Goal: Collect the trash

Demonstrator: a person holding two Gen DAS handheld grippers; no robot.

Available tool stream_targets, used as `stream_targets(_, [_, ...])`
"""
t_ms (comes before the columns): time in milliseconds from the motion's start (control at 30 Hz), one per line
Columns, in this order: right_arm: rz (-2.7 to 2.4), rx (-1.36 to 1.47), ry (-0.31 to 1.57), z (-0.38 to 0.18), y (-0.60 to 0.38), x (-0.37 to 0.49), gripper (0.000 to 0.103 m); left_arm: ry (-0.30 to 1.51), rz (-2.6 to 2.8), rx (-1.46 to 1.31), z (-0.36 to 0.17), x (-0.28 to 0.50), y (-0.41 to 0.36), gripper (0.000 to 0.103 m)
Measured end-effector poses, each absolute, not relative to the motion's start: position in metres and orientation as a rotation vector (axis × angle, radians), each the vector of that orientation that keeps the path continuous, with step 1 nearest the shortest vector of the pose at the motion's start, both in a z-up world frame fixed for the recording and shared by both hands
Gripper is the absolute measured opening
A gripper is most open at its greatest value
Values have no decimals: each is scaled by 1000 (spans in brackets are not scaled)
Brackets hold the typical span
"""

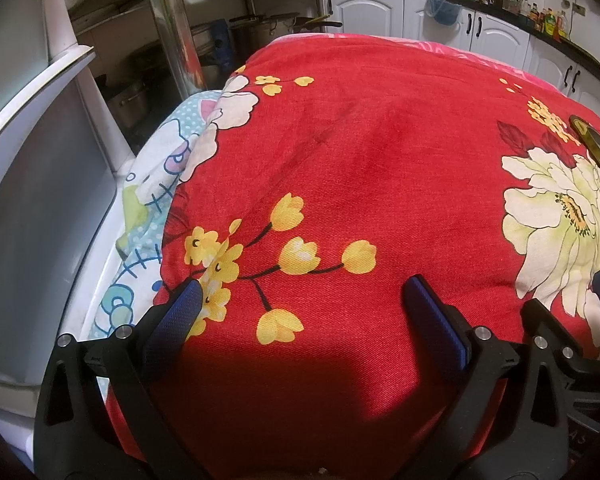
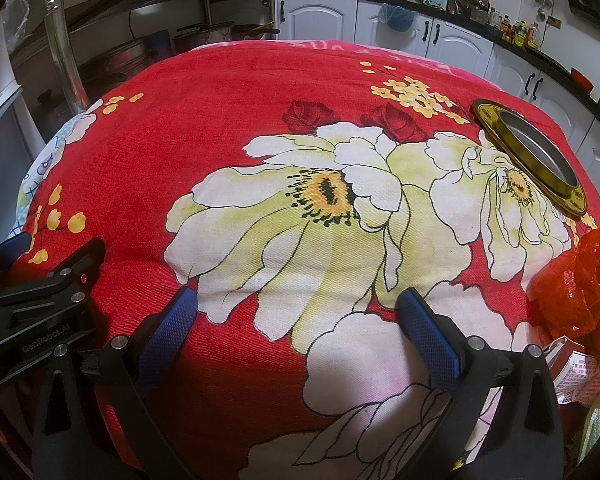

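Two spread jaws frame the left wrist view: the left gripper (image 1: 300, 300) hangs released and empty over a red flowered cloth (image 1: 360, 152) that covers the worktop, and nothing that reads as trash lies between or ahead of its fingers. At that view's right edge only a sliver of a gold-rimmed tin (image 1: 598, 148) and part of the right gripper show, so this hand has no target in front of it and would do well to wait, or to swing right. In the right wrist view the right gripper (image 2: 296, 312) is likewise released and empty above the big white flower, with the left gripper just beside it at the left edge. The trash sits off to its right: a crumpled red bag (image 2: 580, 280) near the cloth's right edge, with a printed wrapper (image 2: 580, 376) just below it, touching or nearly so. My judgement is that the right hand should turn right until the bag sits between the jaws, then close on a raised fold, not flat plastic, and clear of the cloth so the cover is not dragged.
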State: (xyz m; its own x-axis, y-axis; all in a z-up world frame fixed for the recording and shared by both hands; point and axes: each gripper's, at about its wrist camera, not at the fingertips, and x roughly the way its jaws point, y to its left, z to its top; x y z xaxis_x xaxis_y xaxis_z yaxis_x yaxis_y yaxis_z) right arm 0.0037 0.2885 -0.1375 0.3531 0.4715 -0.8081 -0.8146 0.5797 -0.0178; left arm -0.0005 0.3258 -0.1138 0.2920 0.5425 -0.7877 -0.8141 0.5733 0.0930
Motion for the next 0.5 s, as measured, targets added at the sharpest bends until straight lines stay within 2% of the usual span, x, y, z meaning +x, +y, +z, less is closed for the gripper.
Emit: stream_targets(500, [871,-461,858,-139,285,8,98,883,932,-354,-115,-1,325,93])
